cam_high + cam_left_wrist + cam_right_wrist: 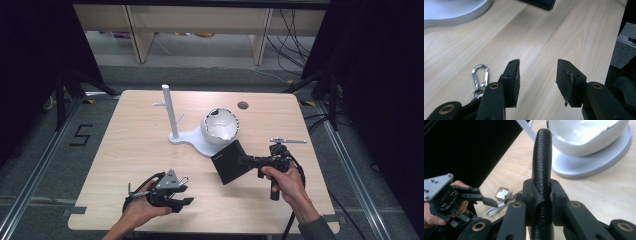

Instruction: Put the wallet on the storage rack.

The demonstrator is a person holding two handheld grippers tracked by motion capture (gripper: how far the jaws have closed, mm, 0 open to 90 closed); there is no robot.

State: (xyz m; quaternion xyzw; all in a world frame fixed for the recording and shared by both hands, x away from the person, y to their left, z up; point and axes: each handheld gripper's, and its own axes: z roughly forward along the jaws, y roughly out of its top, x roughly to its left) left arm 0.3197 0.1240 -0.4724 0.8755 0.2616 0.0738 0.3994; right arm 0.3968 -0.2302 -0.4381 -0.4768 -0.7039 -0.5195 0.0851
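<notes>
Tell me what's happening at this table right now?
A person works at a wooden table with a gripper in each hand. The right gripper is clamped on the edge of a flat black wallet-like case, held tilted just in front of a white stand with an upright pole and a bowl-shaped holder. The left gripper rests low near the table's front edge, jaws apart and holding nothing. A silver carabiner hangs beside it.

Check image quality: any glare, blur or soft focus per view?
High view: sharp and evenly lit, surroundings dark; bowl rim glints. Left gripper view: jaws sharp, white stand base soft. Right gripper view: black wallet in the jaws crisp, bowl interior blown out, left gripper slightly blurred.
</notes>
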